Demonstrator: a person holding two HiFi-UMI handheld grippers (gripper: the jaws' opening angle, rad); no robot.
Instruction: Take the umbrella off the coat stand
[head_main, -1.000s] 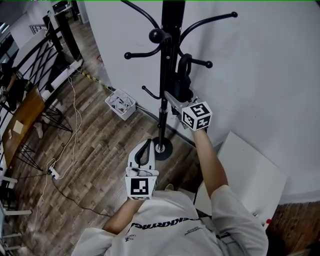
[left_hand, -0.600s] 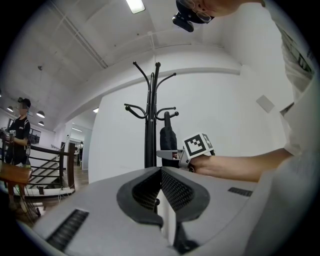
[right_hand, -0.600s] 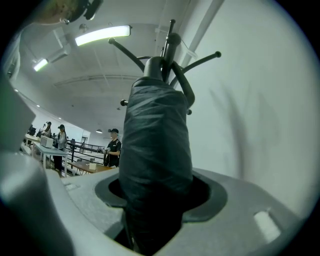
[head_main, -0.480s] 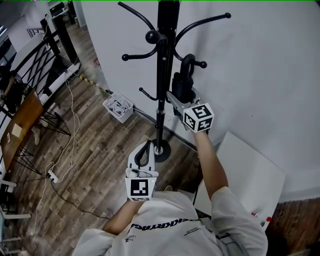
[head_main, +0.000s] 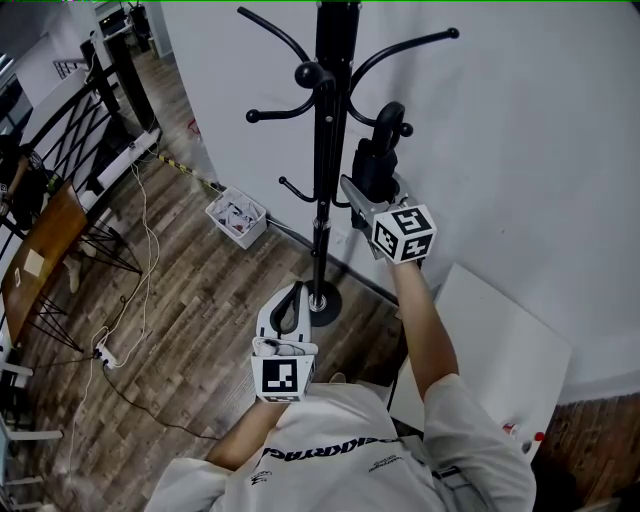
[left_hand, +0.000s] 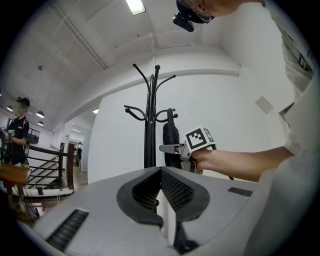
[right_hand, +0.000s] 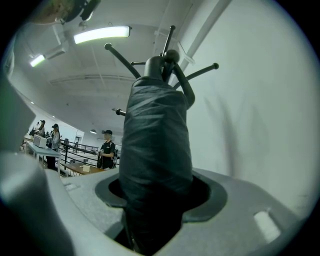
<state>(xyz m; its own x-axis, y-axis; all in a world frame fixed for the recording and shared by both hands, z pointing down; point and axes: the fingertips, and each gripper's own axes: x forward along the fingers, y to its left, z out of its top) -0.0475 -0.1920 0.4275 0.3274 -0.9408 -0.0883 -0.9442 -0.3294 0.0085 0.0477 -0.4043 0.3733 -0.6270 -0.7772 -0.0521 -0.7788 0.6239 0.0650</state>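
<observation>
Umbrella (head_main: 375, 160) clamped beside the coat stand (head_main: 322, 200)
Right gripper (head_main: 358, 192) has its jaws clenched around the folded black umbrella, whose curved handle sits right by a hook tip on the stand's right side. Left gripper (head_main: 288, 300) waits by the person's chest, jaws pressed together on nothing.

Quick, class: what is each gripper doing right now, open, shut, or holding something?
Left gripper: shut, holding nothing.
Right gripper: shut on the folded black umbrella.
</observation>
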